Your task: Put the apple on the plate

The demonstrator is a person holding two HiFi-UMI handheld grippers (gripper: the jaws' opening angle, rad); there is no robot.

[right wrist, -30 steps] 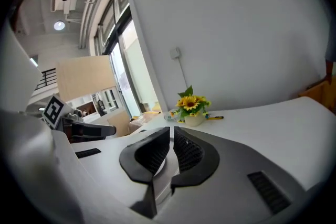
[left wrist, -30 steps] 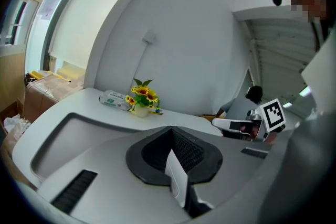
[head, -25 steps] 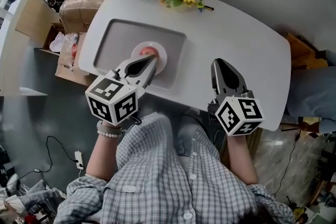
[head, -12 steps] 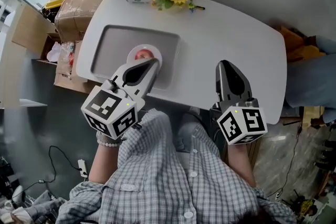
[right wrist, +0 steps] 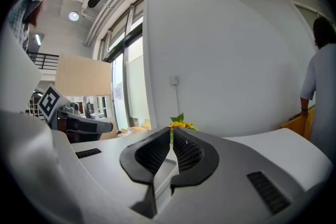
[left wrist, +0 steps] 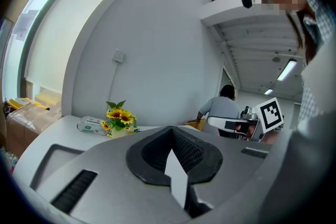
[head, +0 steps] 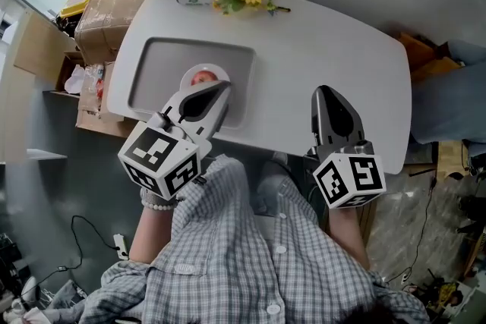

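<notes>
Since the apple sits on the plate at the bench's left, just beyond the left tool, that hand is nearer; it and the right tool have jaws together, empty.

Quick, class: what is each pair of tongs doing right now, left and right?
Left tongs: closed, holding nothing.
Right tongs: closed, holding nothing.

Apple on plate, inside grey tray; left hand-held gripper overlaps plate; right hand-held gripper apart.
</notes>
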